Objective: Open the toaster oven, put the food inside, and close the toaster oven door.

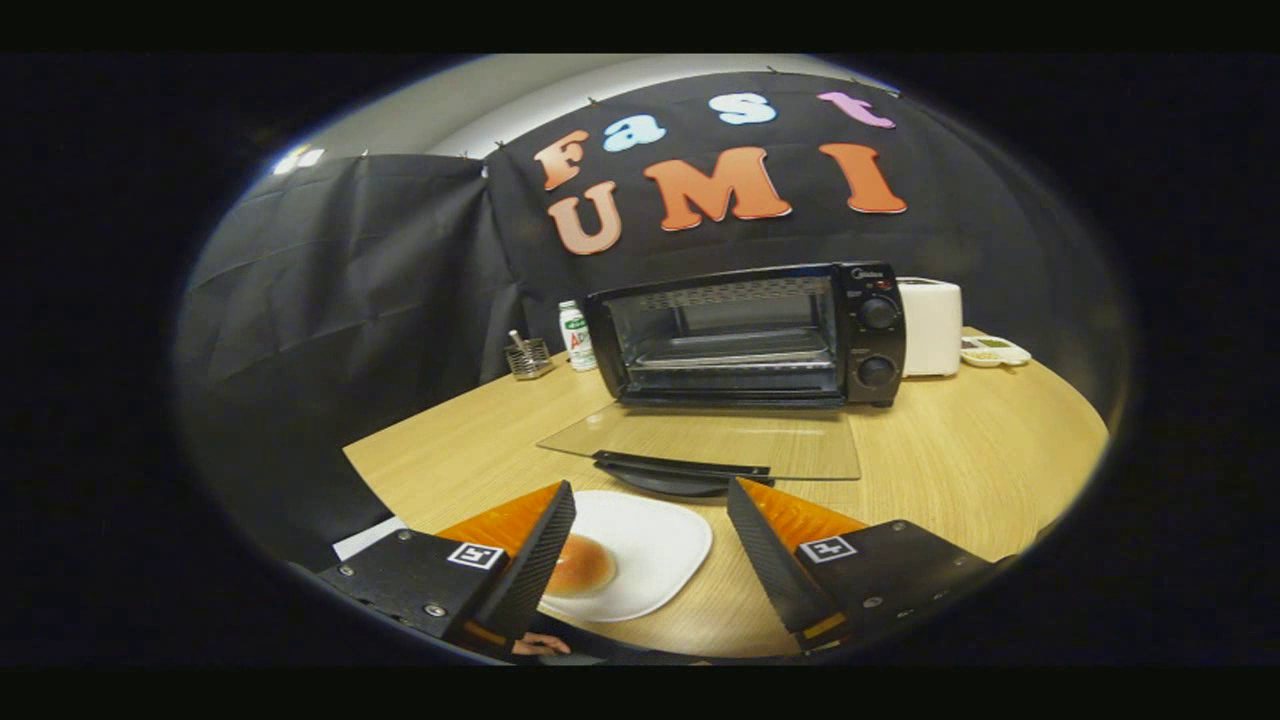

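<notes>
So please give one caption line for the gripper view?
Open gripper over a bun on a white plate, toaster oven door already open.

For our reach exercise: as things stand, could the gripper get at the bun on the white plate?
Probably yes. The gripper is open, the bun lies between its fingers beside one of them, and nothing covers it on the plate.

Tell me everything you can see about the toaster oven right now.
The toaster oven is a black box standing upright on the wooden table, beyond the open gripper. Its glass door is folded down flat, handle toward the fingers. Inside, a wire rack shows. Two round knobs sit on its side panel, one above the other.
</notes>
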Demonstrator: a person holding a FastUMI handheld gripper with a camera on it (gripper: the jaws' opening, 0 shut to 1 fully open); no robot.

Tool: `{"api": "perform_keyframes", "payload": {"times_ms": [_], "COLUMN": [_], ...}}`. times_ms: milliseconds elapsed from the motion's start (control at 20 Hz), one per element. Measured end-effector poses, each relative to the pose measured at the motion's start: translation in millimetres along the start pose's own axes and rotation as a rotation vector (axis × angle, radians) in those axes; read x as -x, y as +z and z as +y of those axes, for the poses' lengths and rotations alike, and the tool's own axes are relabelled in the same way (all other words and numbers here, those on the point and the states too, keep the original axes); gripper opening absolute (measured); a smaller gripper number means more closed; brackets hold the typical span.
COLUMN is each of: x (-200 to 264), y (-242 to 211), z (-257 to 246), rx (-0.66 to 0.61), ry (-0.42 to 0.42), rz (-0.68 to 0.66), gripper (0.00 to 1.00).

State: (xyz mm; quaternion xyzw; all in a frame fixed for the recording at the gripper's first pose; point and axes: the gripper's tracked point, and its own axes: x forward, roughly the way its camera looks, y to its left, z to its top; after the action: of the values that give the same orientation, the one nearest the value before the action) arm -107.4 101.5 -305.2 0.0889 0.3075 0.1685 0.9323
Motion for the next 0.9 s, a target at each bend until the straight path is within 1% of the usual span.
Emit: {"api": "perform_keyframes", "payload": {"times_ms": [100,250,400,650,900], "x": [3.9,7.7,13.3,6.7,1.1], "y": [-8.4,-22.4,-33.0,-52.5,-61.9], "z": [14.7,18.0,39.5,45.7,43.7], "rx": [0.026,0.047,0.062,0.131,0.103], "ry": [0.049,0.044,0.098,0.099,0.088], "rz": [0.022,0.06,0.088,0.146,0.185], "gripper": [0.94,0.96,0.97,0.97,0.97]}}
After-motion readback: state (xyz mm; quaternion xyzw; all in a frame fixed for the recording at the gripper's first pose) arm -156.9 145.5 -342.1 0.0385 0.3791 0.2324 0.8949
